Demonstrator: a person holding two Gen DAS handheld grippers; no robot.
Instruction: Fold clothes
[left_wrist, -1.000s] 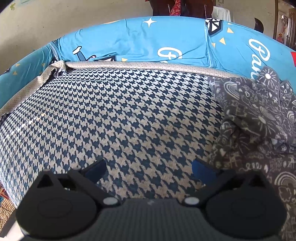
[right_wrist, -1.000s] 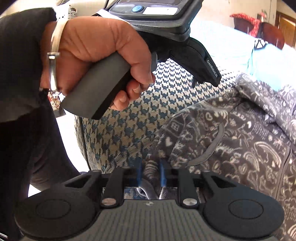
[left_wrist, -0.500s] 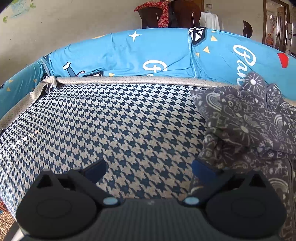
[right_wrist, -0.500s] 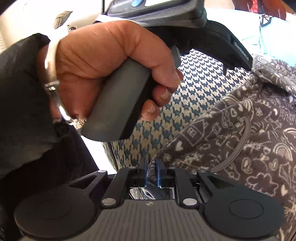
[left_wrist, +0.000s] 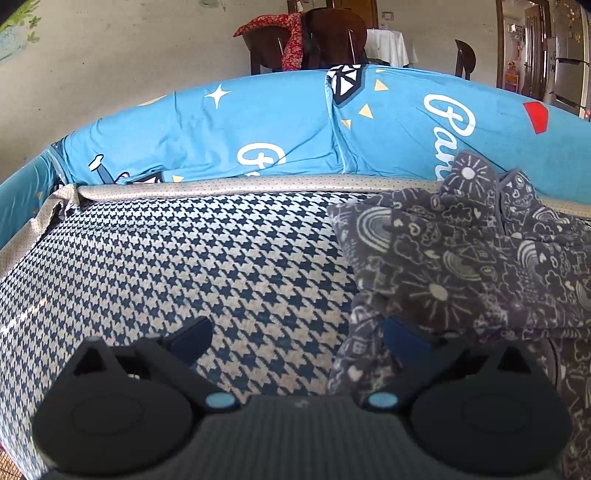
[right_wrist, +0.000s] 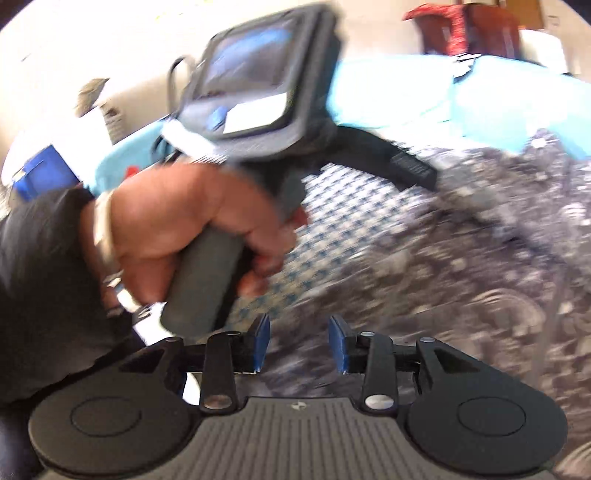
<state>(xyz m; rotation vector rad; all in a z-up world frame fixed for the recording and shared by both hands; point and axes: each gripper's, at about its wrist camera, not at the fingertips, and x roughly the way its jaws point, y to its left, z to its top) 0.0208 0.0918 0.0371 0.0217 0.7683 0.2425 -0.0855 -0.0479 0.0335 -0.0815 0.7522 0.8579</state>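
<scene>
Jaws of right gripper (right_wrist: 298, 343) opening (nothing pinched) over grey garment (right_wrist: 461, 280).

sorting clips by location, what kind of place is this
Most likely a lived-in home, a living or dining area: a sofa with a blue cartoon cover, wooden dining chairs behind it, and a fridge through the doorway.

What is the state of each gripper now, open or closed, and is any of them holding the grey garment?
Left gripper: jaws wide open, holding nothing.
Right gripper: jaws opening over the grey patterned garment, pads not pressing on it.
</scene>
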